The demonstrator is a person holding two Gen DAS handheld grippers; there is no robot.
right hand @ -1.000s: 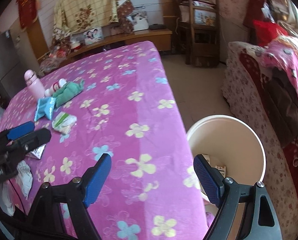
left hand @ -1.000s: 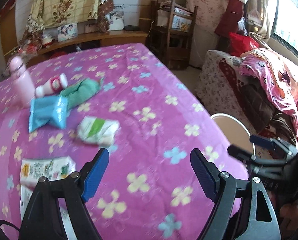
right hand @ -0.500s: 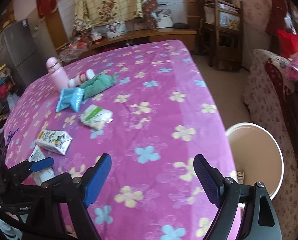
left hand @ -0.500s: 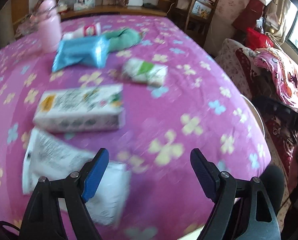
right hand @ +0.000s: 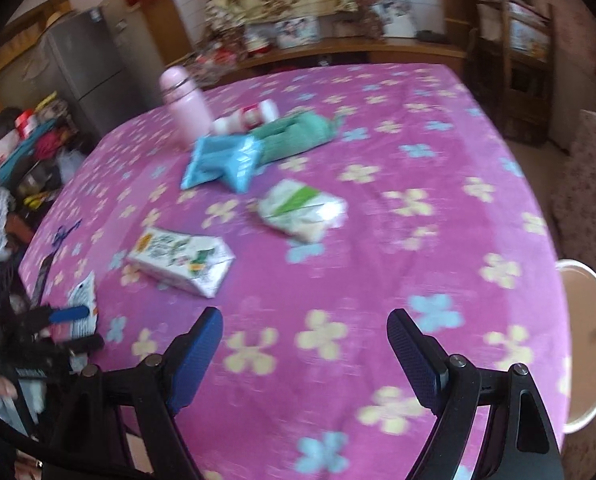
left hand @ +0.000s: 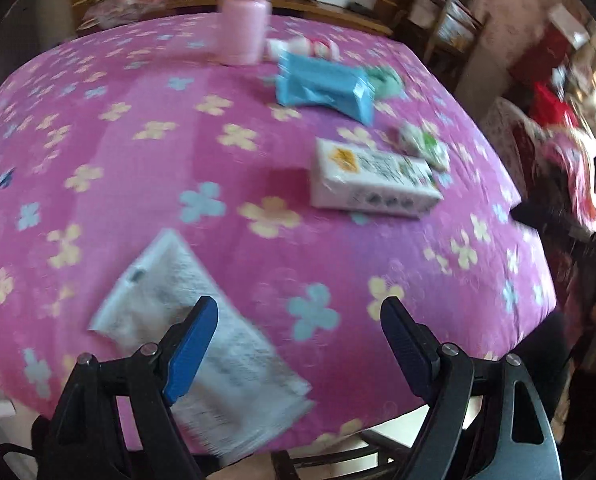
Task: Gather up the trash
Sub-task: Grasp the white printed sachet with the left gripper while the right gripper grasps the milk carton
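Note:
On the purple flowered table (left hand: pixel 138 168) lie a flat white printed wrapper (left hand: pixel 202 344), a white drink carton (left hand: pixel 371 180), a crumpled green-white wrapper (left hand: pixel 423 146) and a blue packet (left hand: pixel 321 88). My left gripper (left hand: pixel 298 344) is open, its left finger over the white wrapper at the table's near edge. My right gripper (right hand: pixel 303 354) is open and empty over the table, with the carton (right hand: pixel 182 260), green-white wrapper (right hand: pixel 301 210) and blue packet (right hand: pixel 222 160) ahead. The left gripper (right hand: pixel 72 330) shows at far left over the white wrapper (right hand: pixel 84 294).
A pink bottle (left hand: pixel 244 16), a small red-white bottle (right hand: pixel 246 116) and a green cloth (right hand: pixel 298 138) lie at the back of the table. A white bin (right hand: pixel 587 344) stands at the table's right side. A sofa with bedding (left hand: pixel 545 152) is on the right.
Both grippers swung left along the table. The white wrapper has come under my left gripper's left finger, and the bin has slid toward the right edge of the right wrist view.

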